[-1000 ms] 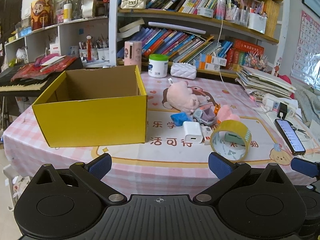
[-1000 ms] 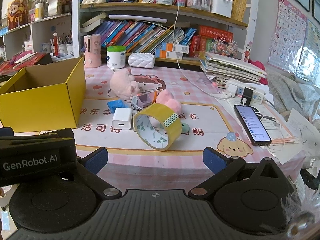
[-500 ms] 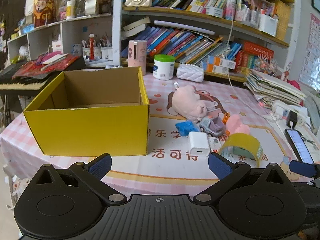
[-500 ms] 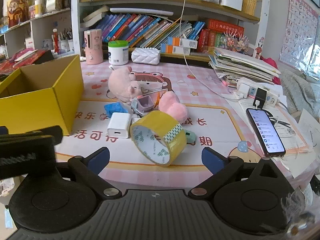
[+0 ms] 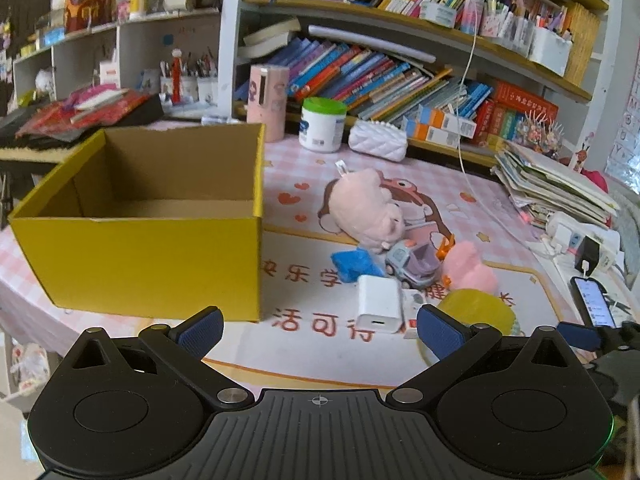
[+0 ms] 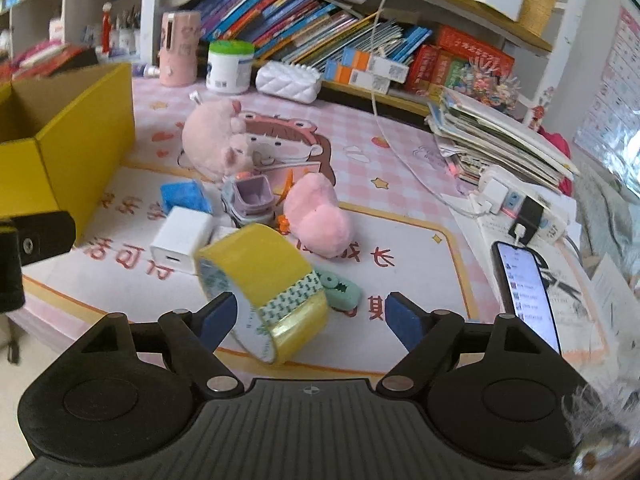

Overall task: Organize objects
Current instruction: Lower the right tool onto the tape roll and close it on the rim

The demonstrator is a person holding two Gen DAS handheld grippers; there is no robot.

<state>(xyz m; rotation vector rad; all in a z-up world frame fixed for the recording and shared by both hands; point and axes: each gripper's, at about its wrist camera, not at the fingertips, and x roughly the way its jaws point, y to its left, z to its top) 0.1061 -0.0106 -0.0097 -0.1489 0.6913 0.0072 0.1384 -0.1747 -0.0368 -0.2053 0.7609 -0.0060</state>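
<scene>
Box (image 5: 152,256) at 9 o'clock on table (image 5: 500,208). Charger (image 6: 182,240) centre; tape roll (image 6: 264,292) at its 4 o'clock, toy car (image 6: 250,200) at 1, plush pig (image 6: 212,142) behind. Phone (image 6: 528,292) at 3 o'clock, shelves (image 5: 400,12) at 12.

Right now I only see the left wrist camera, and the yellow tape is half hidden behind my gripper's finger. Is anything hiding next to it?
Observer: Yes. The right wrist view shows a small green toothed toy lying just right of the tape roll.
Operator: Has the other gripper grabbed the tape?
Observer: Not yet. The right gripper has just been closing its jaws with the roll between them, but its right pad is clear of the roll. I cannot tell whether the left pad touches.
Operator: Is the roll lying flat?
Observer: No, it stands tilted on its edge, with its hole facing the lower left of that view.
</scene>
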